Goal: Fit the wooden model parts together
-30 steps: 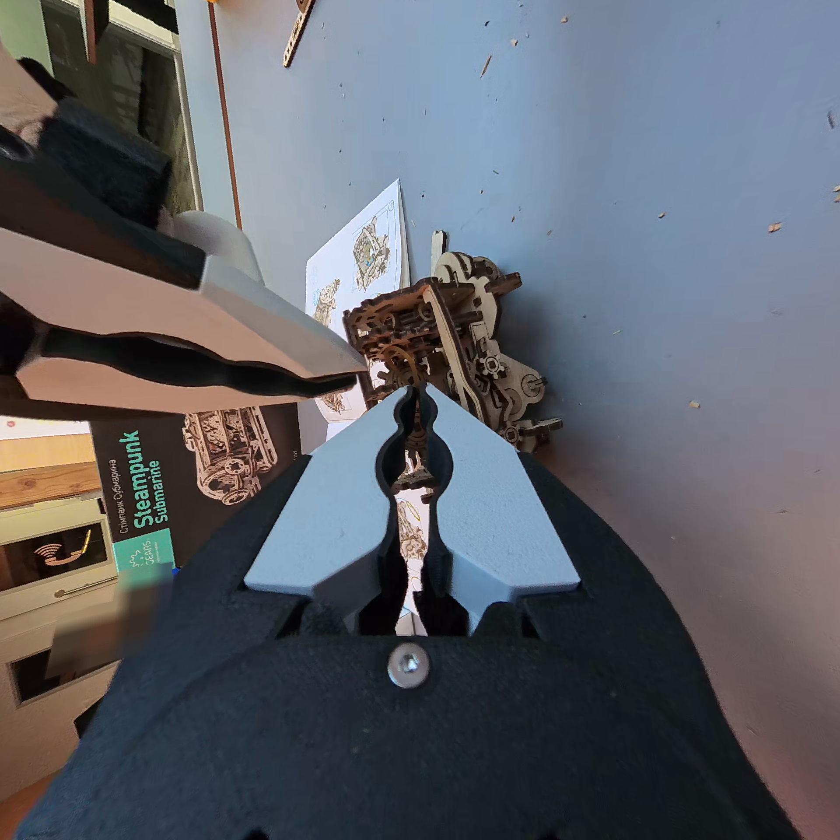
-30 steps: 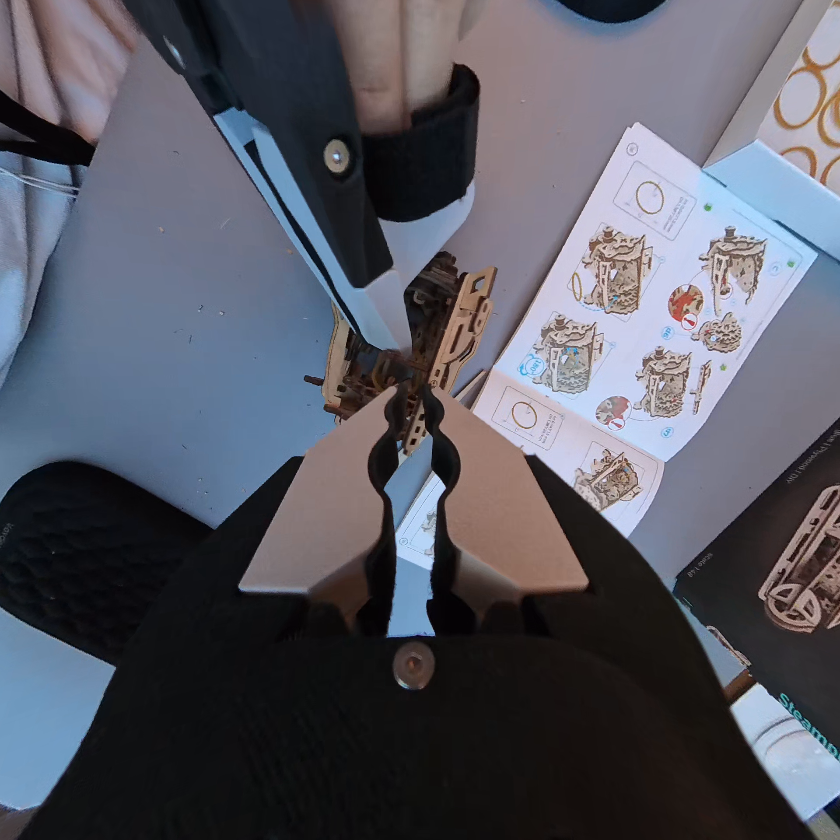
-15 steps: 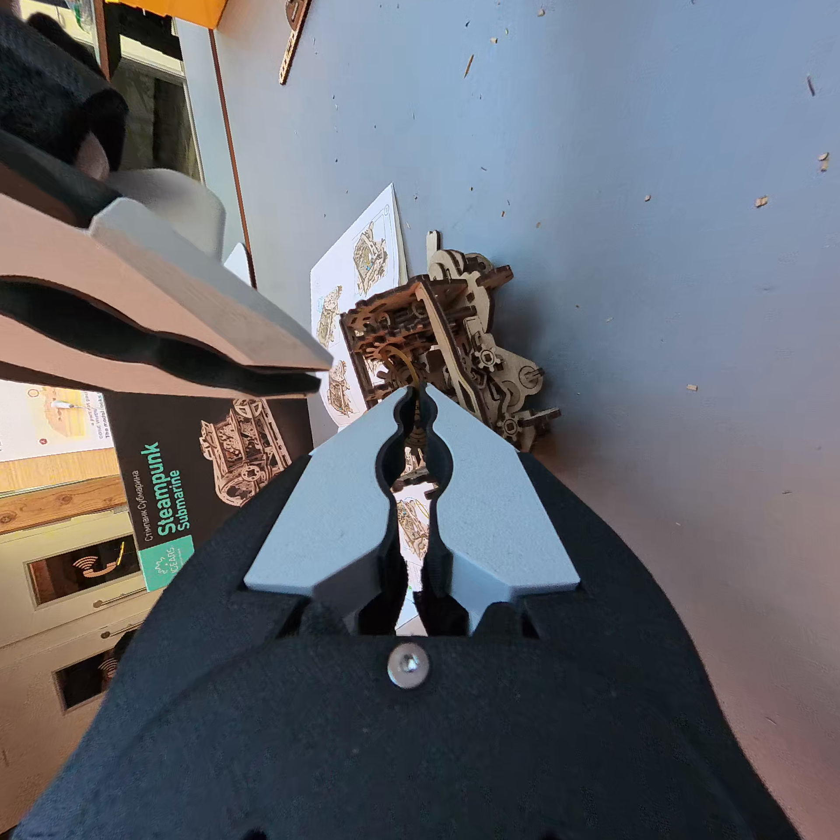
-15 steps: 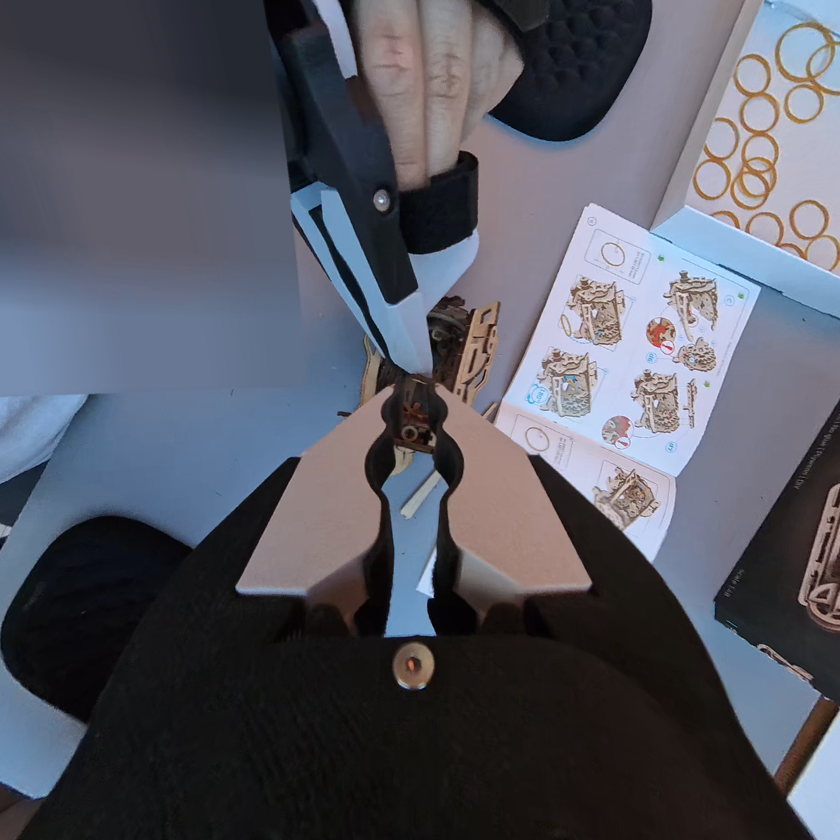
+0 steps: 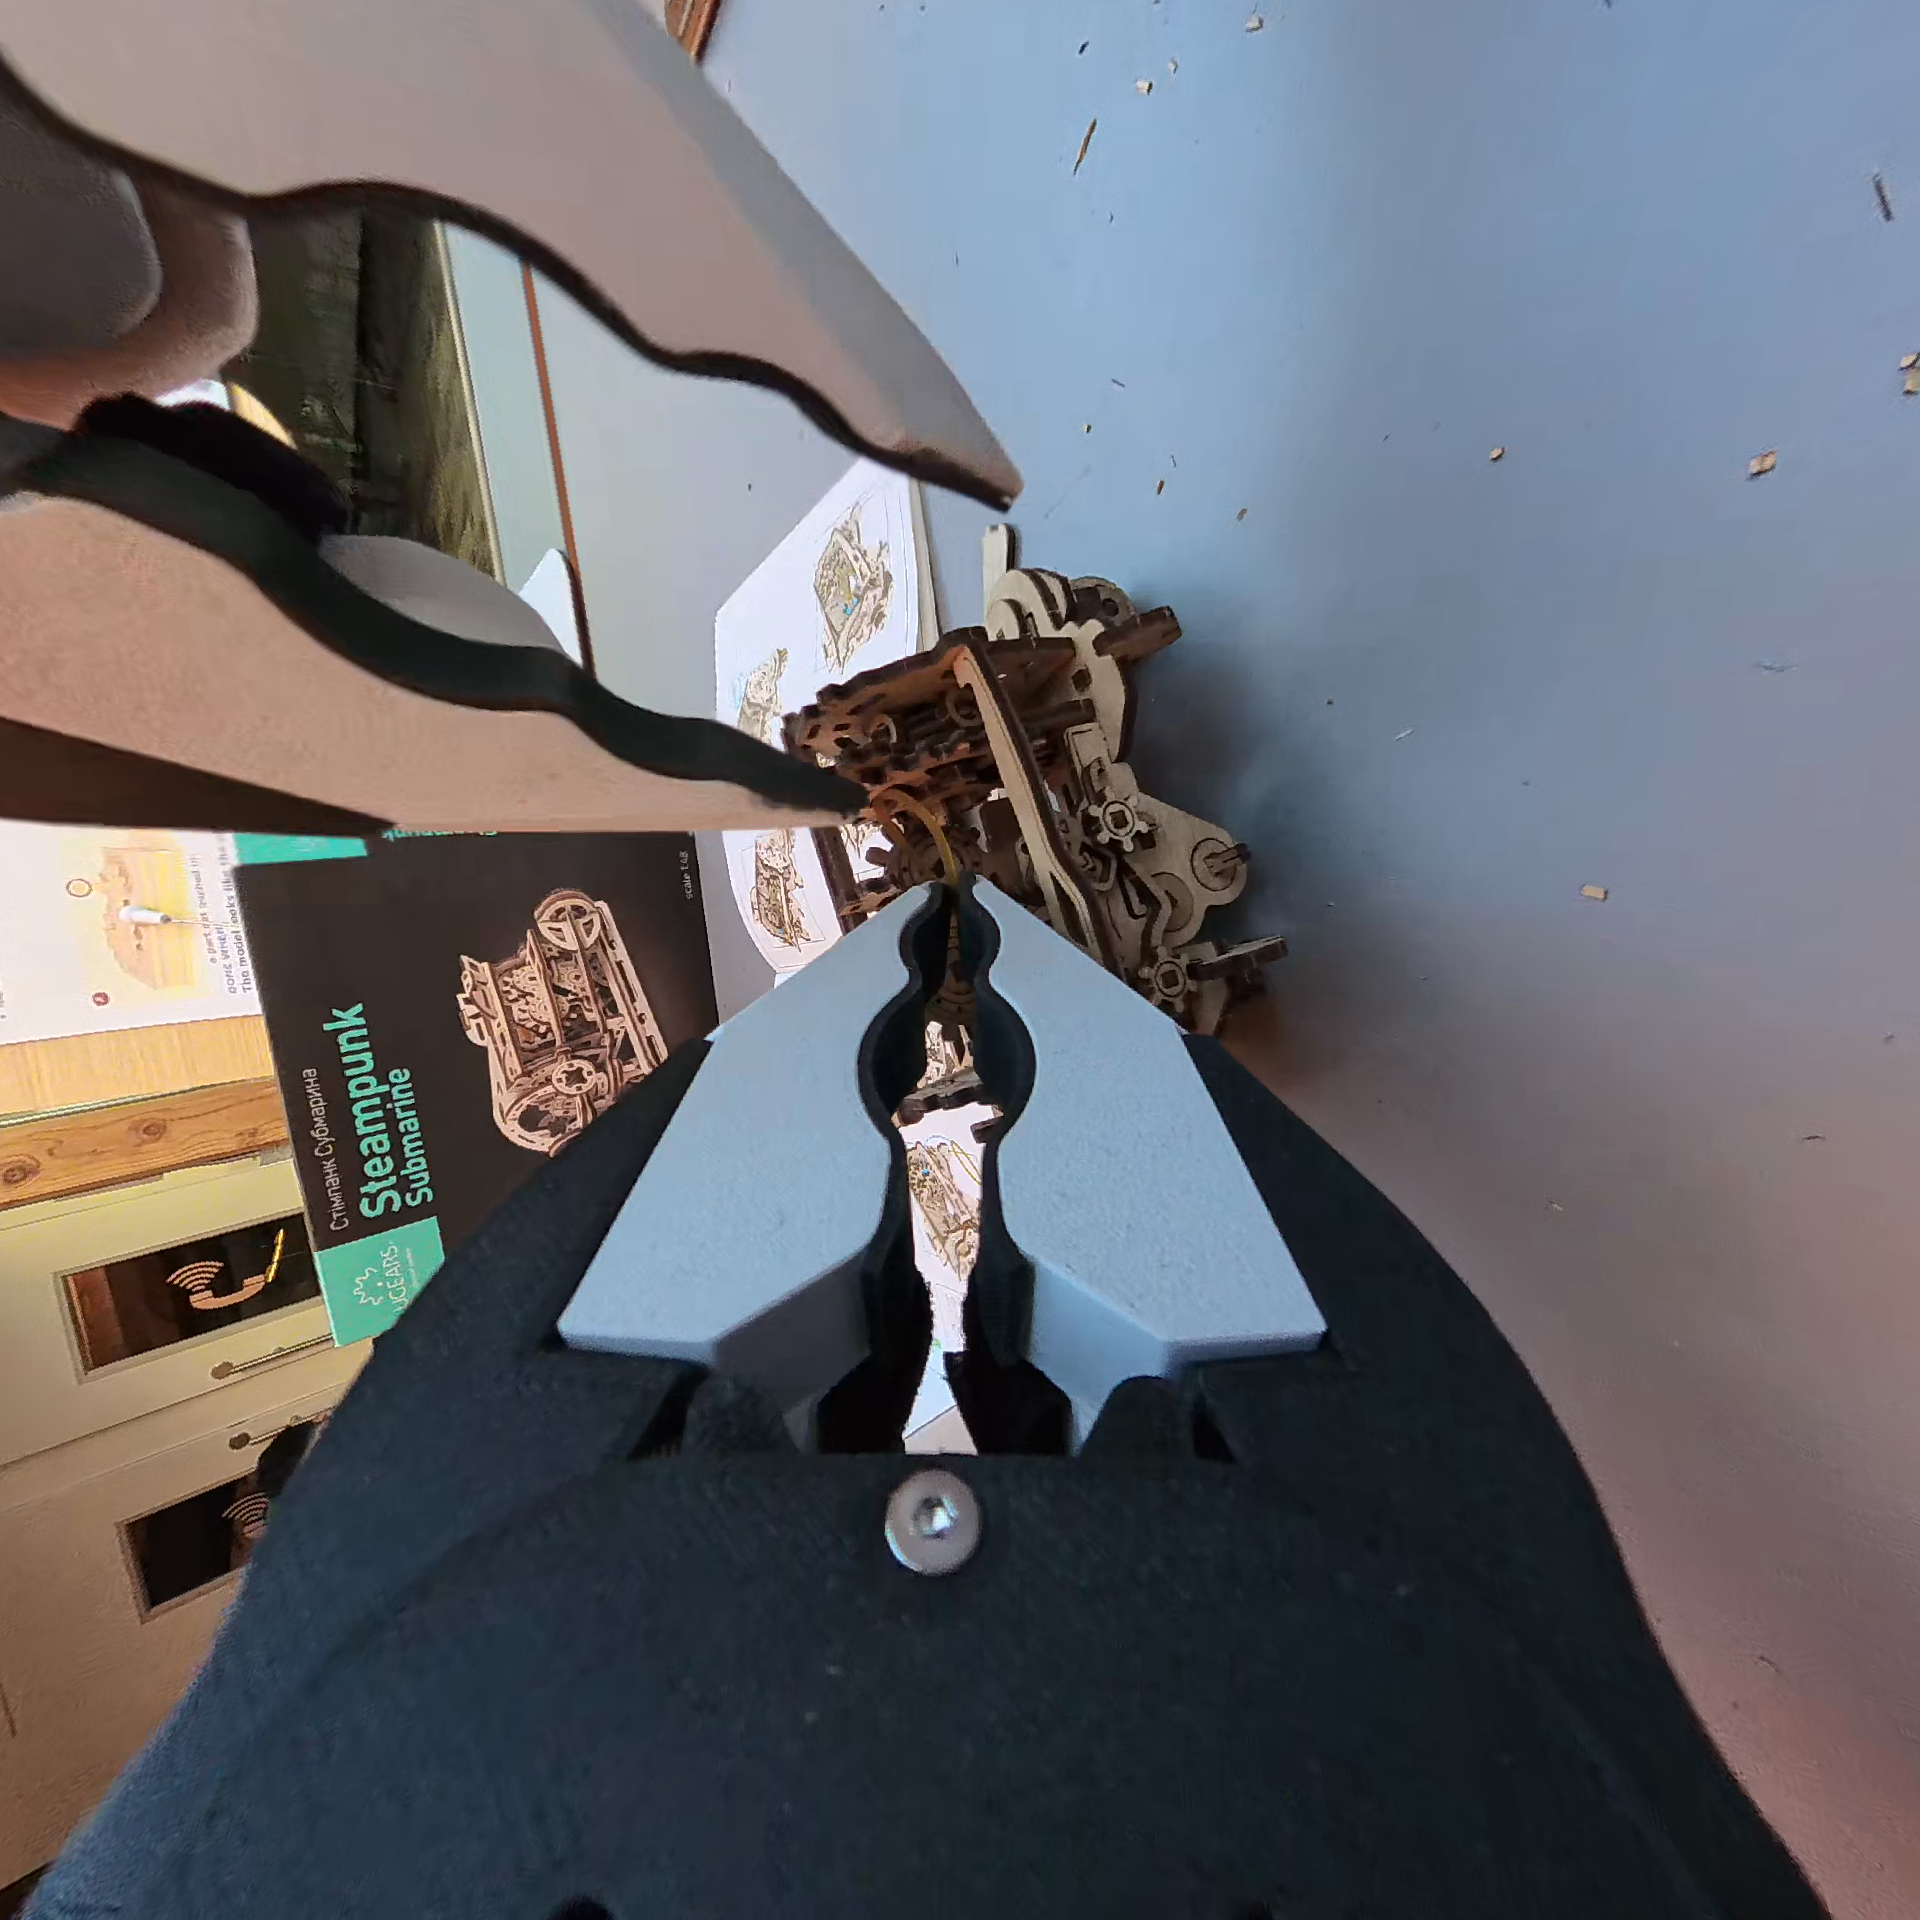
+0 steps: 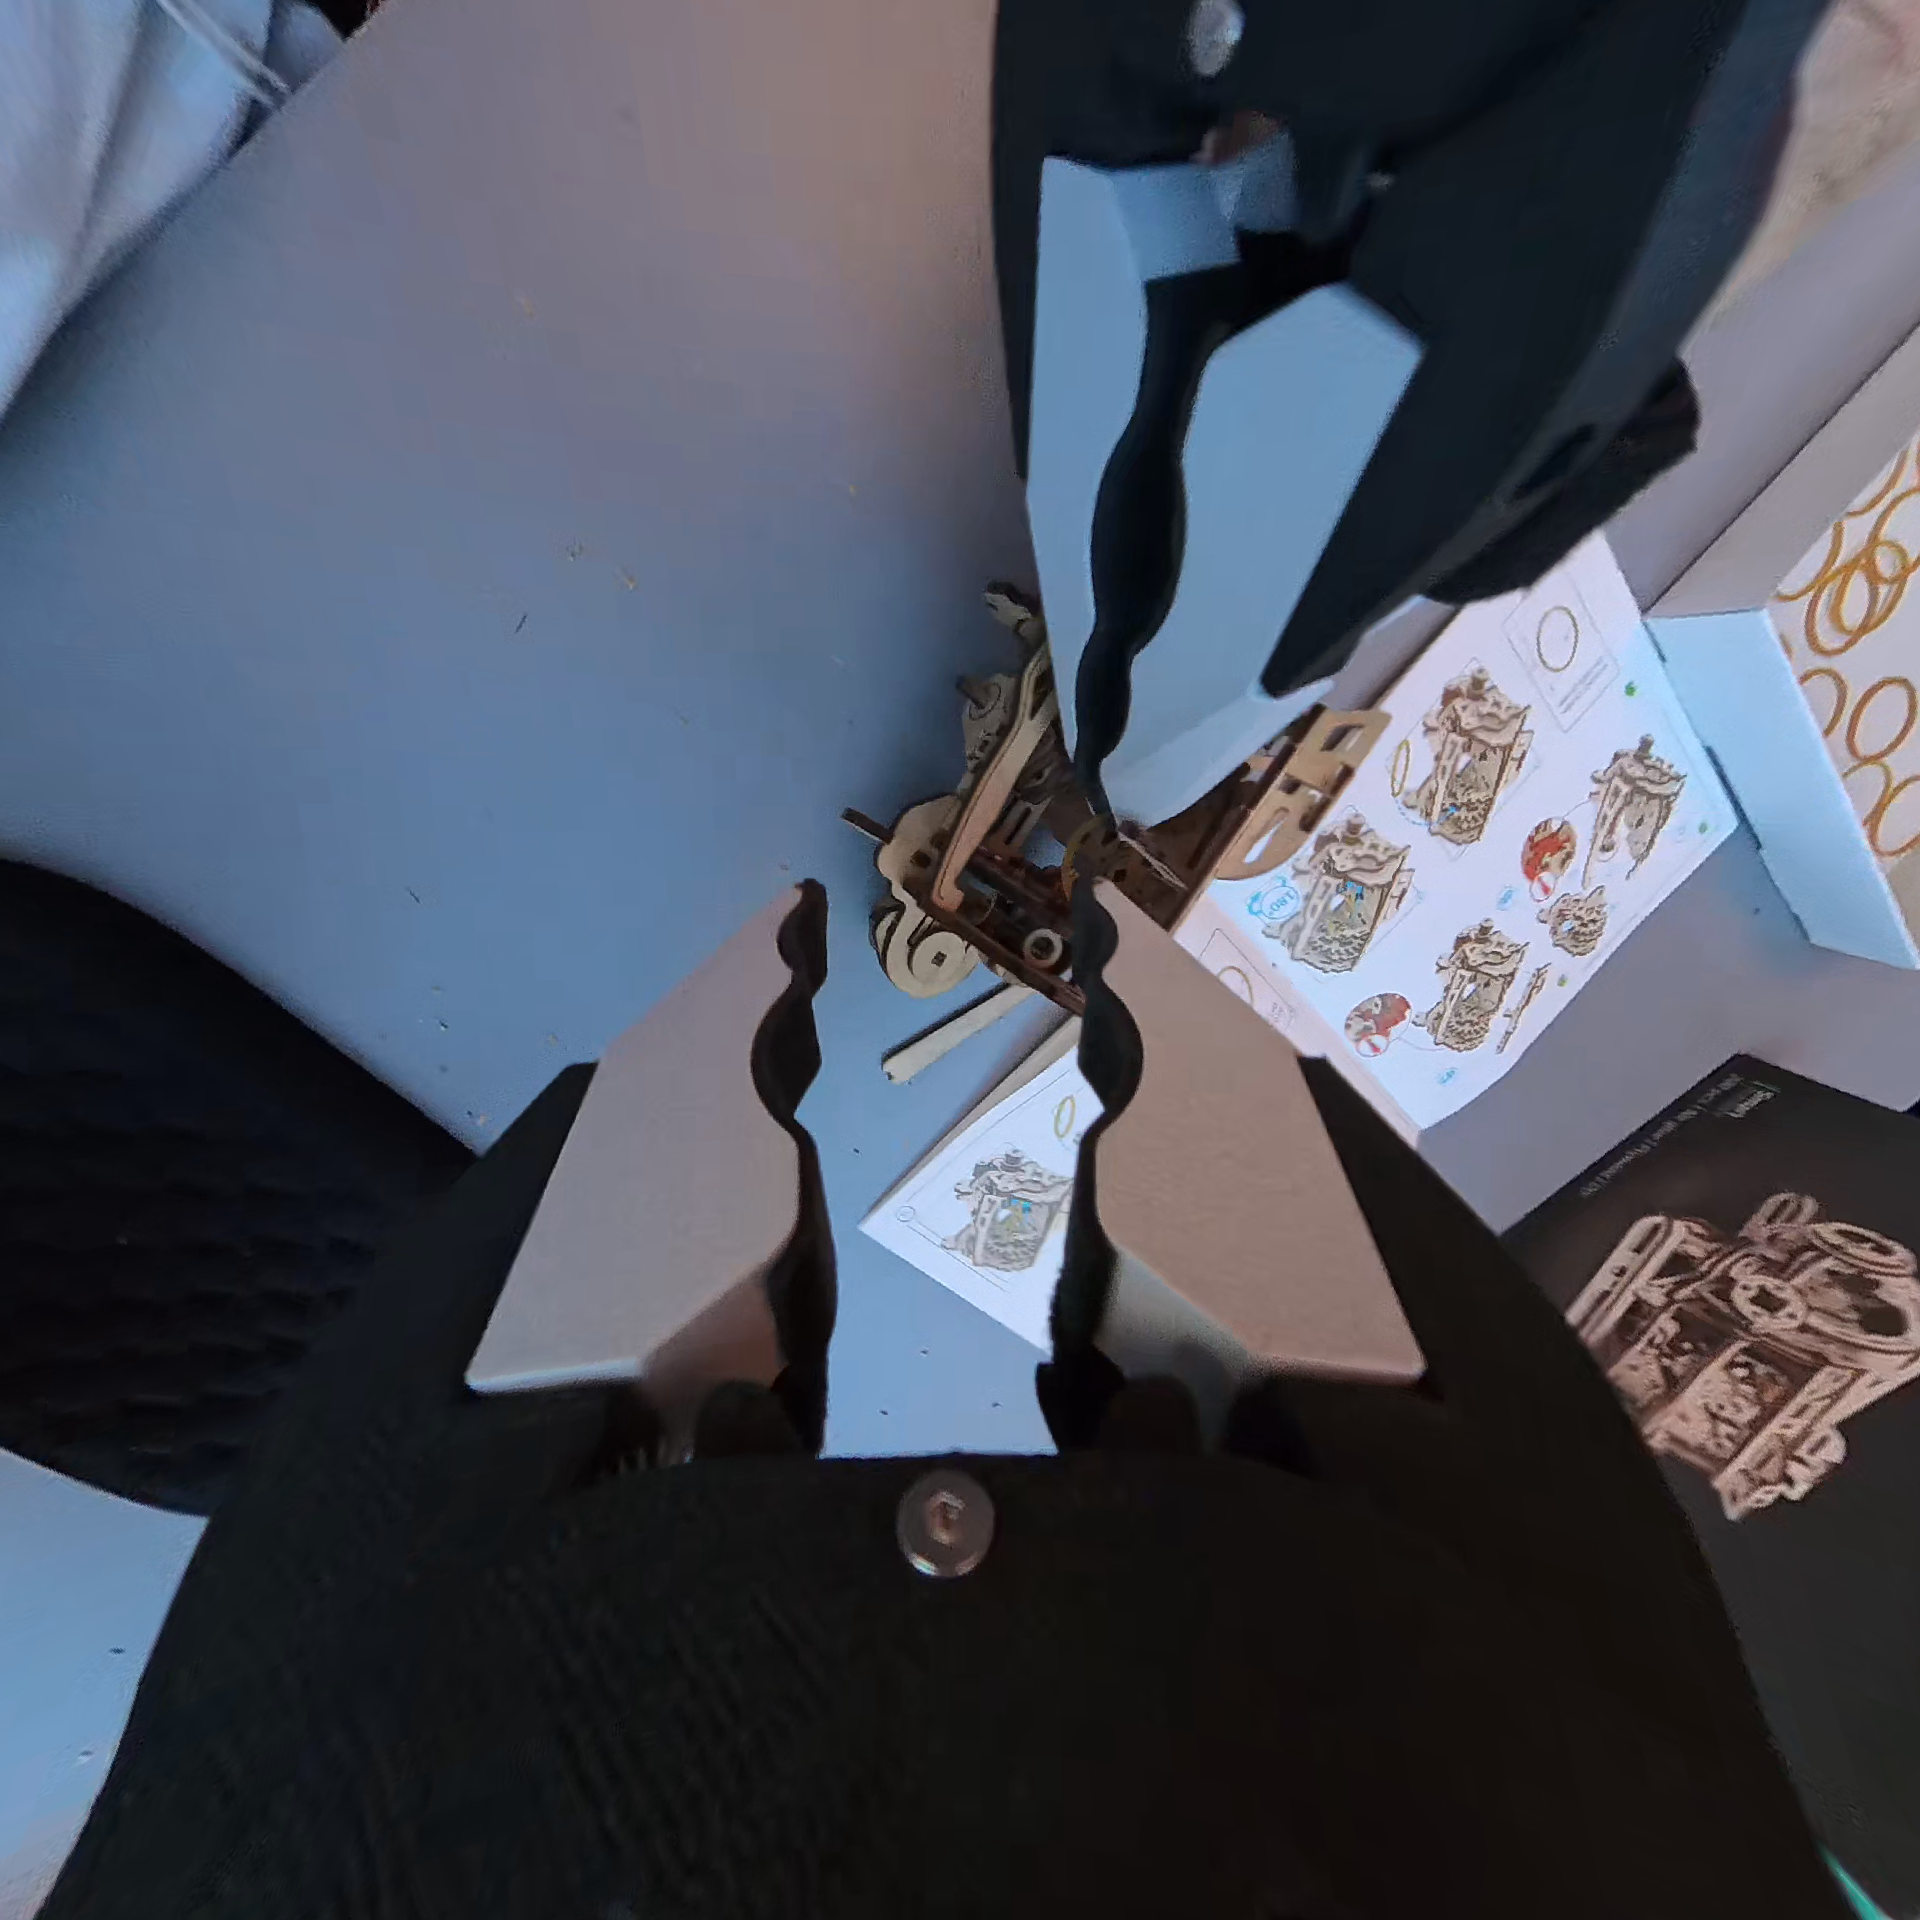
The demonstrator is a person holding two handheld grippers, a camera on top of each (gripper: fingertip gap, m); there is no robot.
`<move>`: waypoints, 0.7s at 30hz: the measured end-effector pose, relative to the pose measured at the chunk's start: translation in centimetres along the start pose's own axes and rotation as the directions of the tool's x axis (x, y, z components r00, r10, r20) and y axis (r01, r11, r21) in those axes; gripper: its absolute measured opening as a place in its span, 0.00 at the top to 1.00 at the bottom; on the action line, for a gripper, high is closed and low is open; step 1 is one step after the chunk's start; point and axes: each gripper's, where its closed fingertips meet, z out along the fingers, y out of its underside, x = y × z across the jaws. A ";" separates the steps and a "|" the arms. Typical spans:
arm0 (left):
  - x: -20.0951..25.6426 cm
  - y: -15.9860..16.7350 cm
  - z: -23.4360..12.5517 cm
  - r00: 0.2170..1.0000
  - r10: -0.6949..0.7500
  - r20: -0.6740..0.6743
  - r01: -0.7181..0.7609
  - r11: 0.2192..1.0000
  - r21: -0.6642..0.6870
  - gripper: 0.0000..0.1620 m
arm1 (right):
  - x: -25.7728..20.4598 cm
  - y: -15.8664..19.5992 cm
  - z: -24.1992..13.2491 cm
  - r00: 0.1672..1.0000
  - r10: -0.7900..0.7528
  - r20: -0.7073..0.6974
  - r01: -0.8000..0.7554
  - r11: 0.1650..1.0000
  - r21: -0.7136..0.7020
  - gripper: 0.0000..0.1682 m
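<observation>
The wooden model (image 5: 1049,748) lies on its side on the grey table (image 5: 1455,520), a brown-and-pale block of gears and plates. My left gripper (image 5: 958,888) is shut on a thin part at the model's near end, where a yellow band shows. My right gripper (image 6: 945,902) is open, its jaws wide apart just in front of the model (image 6: 925,940) and holding nothing. In the left wrist view the right gripper (image 5: 930,649) reaches in from the left, its lower fingertip close to the model. In the right wrist view the left gripper (image 6: 1096,795) comes down from above.
An open instruction booklet (image 6: 1507,831) lies beside the model. A black kit box (image 6: 1766,1299) is at the right, a white box with rubber bands (image 6: 1849,644) behind it. A loose wooden strip (image 6: 956,1029) lies by the model. A black pad (image 6: 156,1143) is at the left.
My right gripper has opened from shut and shifted by the model. My left gripper has stayed shut on the model, which has barely moved.
</observation>
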 end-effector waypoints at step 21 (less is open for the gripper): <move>-0.5 0.1 0.3 1.000 0.009 0.024 -0.010 1.000 0.012 1.00 | 0.0 1.5 1.4 0.916 -0.381 0.129 0.402 0.874 -0.274 0.74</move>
